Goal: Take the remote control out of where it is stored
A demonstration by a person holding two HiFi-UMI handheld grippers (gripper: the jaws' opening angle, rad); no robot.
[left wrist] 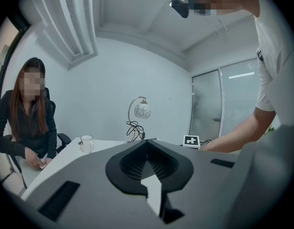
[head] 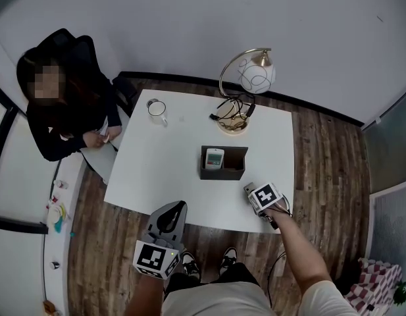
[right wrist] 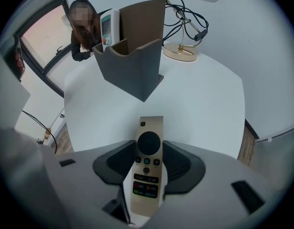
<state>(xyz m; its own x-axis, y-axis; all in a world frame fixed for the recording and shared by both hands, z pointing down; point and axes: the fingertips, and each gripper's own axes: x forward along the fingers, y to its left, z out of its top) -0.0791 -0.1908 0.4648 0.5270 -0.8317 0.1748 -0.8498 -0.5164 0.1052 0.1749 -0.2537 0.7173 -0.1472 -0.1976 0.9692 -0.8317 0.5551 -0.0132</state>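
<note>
A slim gold remote control (right wrist: 147,162) lies between the jaws of my right gripper (right wrist: 149,149), which is shut on it. Its front end sticks out over the white table (right wrist: 204,104). In the head view this gripper (head: 250,189) hovers at the table's front right edge, just right of the dark holder box (head: 233,166). A white remote with a small screen (head: 214,158) stands in the box's left compartment (right wrist: 109,28). My left gripper (head: 179,207) is below the table's front edge with its jaws together and nothing in them (left wrist: 147,144).
A brass arc lamp with a glass globe (head: 255,74) and its tangled cable stands at the back of the table. A white mug (head: 156,110) sits at the back left. A person in dark clothes (head: 64,104) sits at the table's left side.
</note>
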